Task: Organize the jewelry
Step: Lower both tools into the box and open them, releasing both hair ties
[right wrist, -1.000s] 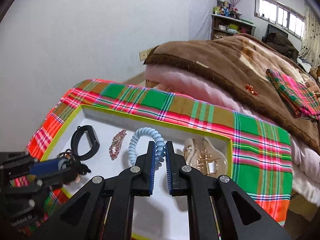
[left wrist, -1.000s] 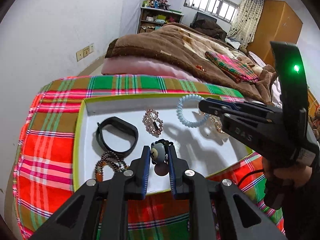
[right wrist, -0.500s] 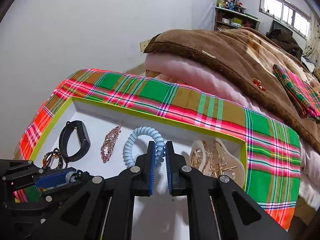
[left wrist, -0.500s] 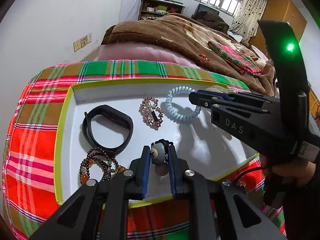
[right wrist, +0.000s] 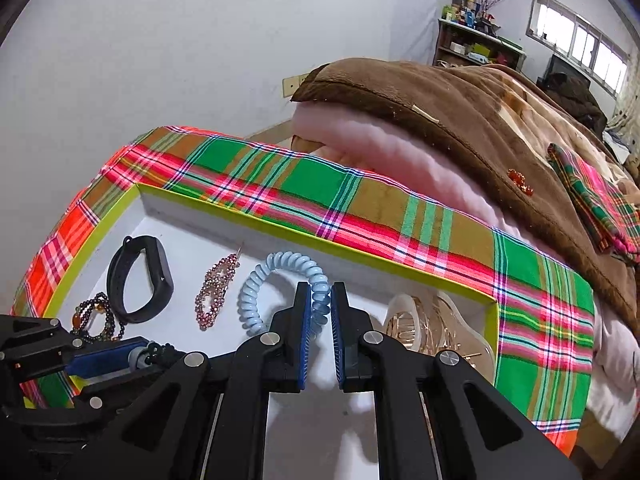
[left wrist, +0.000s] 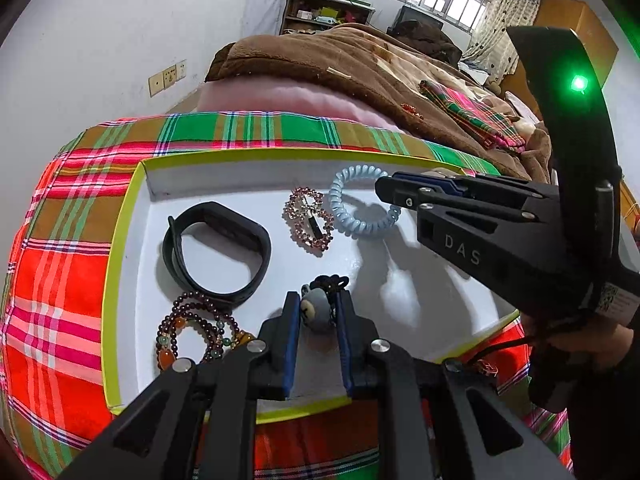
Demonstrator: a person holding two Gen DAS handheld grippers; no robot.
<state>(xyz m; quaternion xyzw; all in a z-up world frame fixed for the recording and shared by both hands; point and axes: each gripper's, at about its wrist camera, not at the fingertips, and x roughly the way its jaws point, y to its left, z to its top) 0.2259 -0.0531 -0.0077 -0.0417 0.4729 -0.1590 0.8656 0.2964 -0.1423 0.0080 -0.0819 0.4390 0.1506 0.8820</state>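
A white tray with a lime rim (left wrist: 120,240) (right wrist: 256,216) lies on plaid cloth. My left gripper (left wrist: 318,312) (right wrist: 132,354) is shut on a small grey bear charm (left wrist: 312,312) with a black cord, low over the tray's near side. My right gripper (right wrist: 322,308) (left wrist: 384,192) is shut on a light blue spiral hair tie (right wrist: 256,296) (left wrist: 352,220), close to the tray floor. In the tray lie a black wristband (left wrist: 216,252) (right wrist: 140,280), a pink rhinestone clip (left wrist: 308,220) (right wrist: 216,292), a dark bead bracelet (left wrist: 192,332) (right wrist: 92,320) and a clear claw clip (right wrist: 432,328).
The plaid cloth (right wrist: 360,208) covers a low surface beside a bed with a brown blanket (right wrist: 480,120) and pink bedding. A folded plaid cloth (right wrist: 592,200) and a small red trinket (right wrist: 520,180) lie on the blanket. A white wall stands at the left.
Both grippers have come down closer to the tray with their items held. The hair tie now lies lower, beside the rhinestone clip.
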